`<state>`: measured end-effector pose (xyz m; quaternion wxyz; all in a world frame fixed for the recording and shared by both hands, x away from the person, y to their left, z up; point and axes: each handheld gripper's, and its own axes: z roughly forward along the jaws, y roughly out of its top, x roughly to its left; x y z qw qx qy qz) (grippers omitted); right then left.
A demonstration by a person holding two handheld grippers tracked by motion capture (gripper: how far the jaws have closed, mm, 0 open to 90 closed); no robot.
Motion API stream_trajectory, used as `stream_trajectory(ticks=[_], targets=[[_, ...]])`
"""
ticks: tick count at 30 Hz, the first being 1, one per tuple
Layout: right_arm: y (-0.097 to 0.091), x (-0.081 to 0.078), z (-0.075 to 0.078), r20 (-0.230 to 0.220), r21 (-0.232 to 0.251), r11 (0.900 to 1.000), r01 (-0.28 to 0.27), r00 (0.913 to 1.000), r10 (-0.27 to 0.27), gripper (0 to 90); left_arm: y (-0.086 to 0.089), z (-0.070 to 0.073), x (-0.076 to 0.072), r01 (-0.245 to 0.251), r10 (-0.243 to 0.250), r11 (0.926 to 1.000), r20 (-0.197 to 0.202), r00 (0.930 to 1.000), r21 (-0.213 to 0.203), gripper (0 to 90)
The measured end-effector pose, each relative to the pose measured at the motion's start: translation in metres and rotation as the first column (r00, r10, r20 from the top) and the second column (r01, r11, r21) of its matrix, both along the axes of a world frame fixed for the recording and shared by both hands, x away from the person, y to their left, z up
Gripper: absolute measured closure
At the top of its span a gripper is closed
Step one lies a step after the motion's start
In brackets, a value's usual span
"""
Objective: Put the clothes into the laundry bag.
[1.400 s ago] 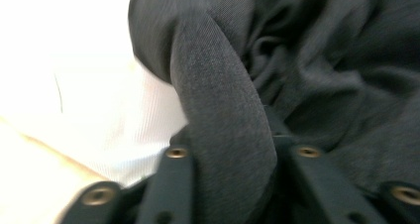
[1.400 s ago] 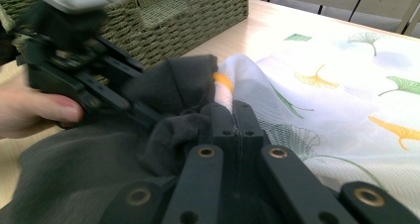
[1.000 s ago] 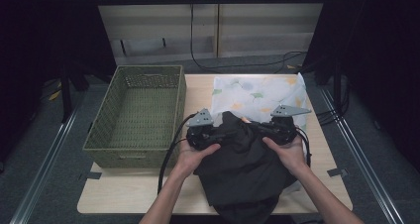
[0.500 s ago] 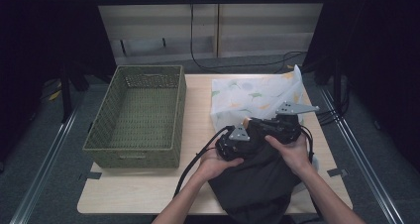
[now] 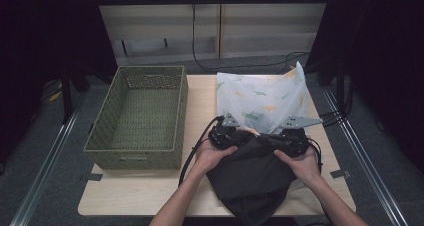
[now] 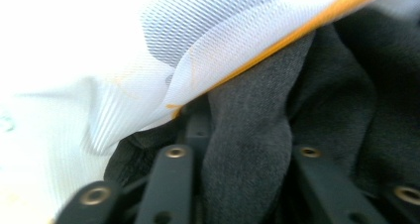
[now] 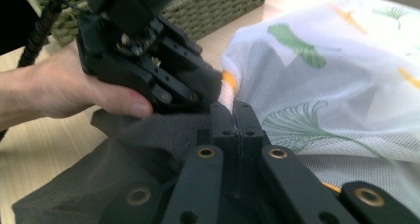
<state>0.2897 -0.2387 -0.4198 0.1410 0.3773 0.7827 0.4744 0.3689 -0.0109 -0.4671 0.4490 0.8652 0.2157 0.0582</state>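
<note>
A dark grey garment [image 5: 255, 178] lies bunched at the table's near right. Behind it a white mesh bag [image 5: 260, 98] with green and orange leaf prints stands raised at its right corner. My left gripper [image 5: 239, 137] is at the garment's top edge by the bag's mouth. Its jaws have just been opening, and a fold of the garment [image 6: 247, 149] still sits pinched between them under the bag's orange rim [image 6: 277, 50]. My right gripper [image 7: 237, 110] is shut on the bag's rim, where mesh [image 7: 346, 85] meets dark cloth. The left gripper [image 7: 195, 95] faces it closely.
A green woven basket [image 5: 132, 156] stands on the left half of the wooden table [image 5: 150, 193], with nothing in it. Black cables trail from both grippers toward the near edge. A shelf and floor cables lie beyond the table's far edge.
The left gripper has shifted right toward the right one, carrying the garment's top edge to the bag. The bag's right corner has risen into a peak.
</note>
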Motion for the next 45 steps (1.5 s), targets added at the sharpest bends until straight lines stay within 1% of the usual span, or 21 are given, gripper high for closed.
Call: stream_trajectory(ticks=[3, 5, 6, 9, 12, 13, 15, 17, 20, 21, 22, 23, 27, 29, 30, 31, 33, 37, 39, 41, 45], targets=[[0.001, 0.003, -0.005, -0.006, -0.001, 1.0000, -0.002, 1.0000, 0.002, 90.0, 0.009, 0.003, -0.006, 0.010, -0.010, 0.9992, -0.001, 1.0000, -0.038, 50.1], [0.003, 0.005, -0.006, -0.007, 0.000, 1.0000, -0.001, 1.0000, 0.001, 90.0, 0.018, 0.010, -0.014, -0.021, 0.023, 0.9976, 0.019, 0.9996, -0.067, 37.6], [0.003, 0.007, -0.007, -0.006, 0.004, 1.0000, -0.004, 1.0000, 0.004, 90.0, 0.024, 0.015, -0.019, -0.023, 0.026, 0.9942, 0.021, 0.9994, -0.105, 33.1], [0.004, 0.009, -0.008, -0.012, 0.008, 1.0000, 0.006, 0.9999, -0.005, 90.0, 0.033, 0.025, -0.032, -0.017, 0.025, 0.9884, 0.049, 0.9985, -0.151, 27.5], [0.005, 0.010, -0.008, -0.011, 0.010, 0.9999, 0.007, 0.9999, -0.007, 90.0, 0.037, 0.035, -0.048, 0.013, 0.003, 0.9826, 0.085, 0.9964, -0.186, 27.2], [0.005, 0.010, -0.008, -0.011, 0.013, 0.9999, 0.008, 0.9999, -0.008, 90.0, 0.035, 0.036, -0.054, 0.045, -0.027, 0.9786, 0.092, 0.9954, -0.201, 27.9], [0.005, 0.011, -0.007, -0.012, 0.022, 0.9997, 0.010, 0.9999, -0.010, 90.0, 0.025, 0.034, -0.061, 0.088, -0.071, 0.9776, 0.096, 0.9928, -0.191, 27.3], [0.005, 0.011, -0.007, -0.013, 0.027, 0.9996, 0.010, 0.9999, -0.009, 90.0, 0.012, 0.027, -0.063, 0.103, -0.092, 0.9820, 0.079, 0.9926, -0.158, 24.2], [0.004, 0.011, -0.006, -0.012, 0.033, 0.9994, 0.011, 0.9999, -0.010, 90.0, -0.011, 0.001, -0.059, 0.097, -0.095, 0.9943, 0.047, 0.9944, -0.043, 18.3], [0.003, 0.011, -0.005, -0.007, 0.034, 0.9993, 0.013, 0.9999, -0.013, 90.0, -0.015, -0.006, -0.057, 0.083, -0.081, 0.9958, 0.038, 0.9960, -0.039, 17.9], [0.003, 0.011, -0.004, -0.007, 0.039, 0.9991, 0.017, 0.9998, -0.017, 90.0, -0.016, -0.013, -0.055, 0.057, -0.055, 0.9981, 0.052, 0.9971, -0.026, 18.9], [0.002, 0.010, -0.003, -0.003, 0.036, 0.9993, 0.012, 0.9999, -0.012, 90.0, -0.015, -0.018, -0.053, 0.037, -0.035, 0.9989, 0.072, 0.9968, -0.028, 26.6], [0.000, 0.009, 0.001, 0.006, 0.038, 0.9992, 0.015, 0.9999, -0.015, 90.0, -0.005, -0.020, -0.047, -0.008, 0.009, 0.9999, 0.099, 0.9950, -0.015, 70.5], [-0.001, 0.009, 0.003, 0.009, 0.039, 0.9991, 0.016, 0.9998, -0.017, 89.9, -0.001, -0.016, -0.043, -0.008, 0.007, 0.9999, 0.098, 0.9952, 0.007, 77.3], [-0.001, 0.009, 0.003, 0.010, 0.038, 0.9991, 0.016, 0.9998, -0.016, 90.0, 0.002, -0.014, -0.041, -0.024, 0.022, 0.9995, 0.113, 0.9933, 0.021, 79.3], [0.000, 0.008, 0.004, 0.006, 0.040, 0.9990, 0.020, 0.9998, -0.020, 90.0, 0.005, -0.011, -0.038, -0.035, 0.032, 0.9989, 0.097, 0.9947, 0.031, 79.9], [0.004, 0.009, 0.007, -0.002, 0.034, 0.9993, 0.016, 0.9999, -0.016, 90.0, 0.016, -0.009, -0.033, -0.019, 0.018, 0.9998, 0.069, 0.9974, 0.005, 80.0], [0.016, 0.009, 0.016, -0.040, 0.053, 0.9986, -0.001, 0.9992, 0.003, 90.0, 0.033, 0.003, -0.033, -0.010, 0.008, 0.9992, 0.058, 0.9983, 0.038, 79.9], [0.026, 0.009, 0.024, -0.045, 0.060, 0.9980, -0.020, 0.9987, 0.023, 90.0, 0.038, 0.010, -0.035, 0.009, -0.010, 0.9995, 0.054, 0.9985, 0.029, 79.8], [0.036, 0.009, 0.035, -0.046, 0.093, 0.9949, -0.040, 0.9980, 0.044, 90.0, 0.045, 0.017, -0.036, 0.028, -0.028, 0.9996, 0.035, 0.9990, -0.011, 79.4], [0.048, 0.011, 0.043, -0.035, 0.091, 0.9941, -0.060, 0.9974, 0.063, 89.8, 0.052, 0.025, -0.041, 0.002, 0.000, 0.9992, 0.031, 0.9995, -0.039, 75.1]])
